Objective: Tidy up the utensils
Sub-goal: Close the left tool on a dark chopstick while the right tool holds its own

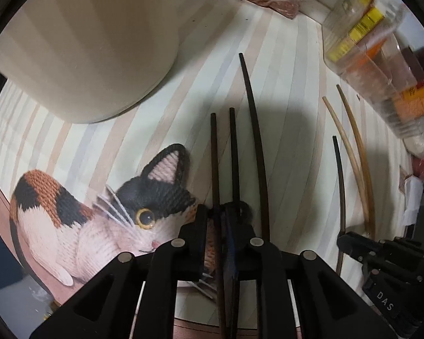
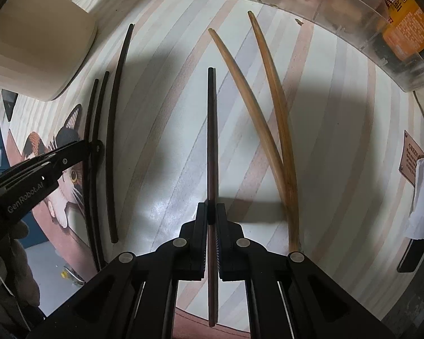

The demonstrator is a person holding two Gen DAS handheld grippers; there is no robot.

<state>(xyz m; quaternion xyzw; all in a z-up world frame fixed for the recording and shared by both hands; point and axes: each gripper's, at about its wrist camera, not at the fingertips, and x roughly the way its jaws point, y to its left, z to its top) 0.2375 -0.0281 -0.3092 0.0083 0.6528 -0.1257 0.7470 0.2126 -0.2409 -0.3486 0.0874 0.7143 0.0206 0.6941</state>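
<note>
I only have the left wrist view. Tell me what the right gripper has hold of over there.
Observer: The right gripper has its jaws shut on a single dark chopstick, which runs on past the jaws at both ends.
Operator: Now give me the near ends of the two light chopsticks. That gripper blocks them for me.
Observer: The two light chopsticks spread apart at their far ends and overlap toward their near ends, lying on the striped table beside the right gripper, with neither of them between its jaws.
</note>
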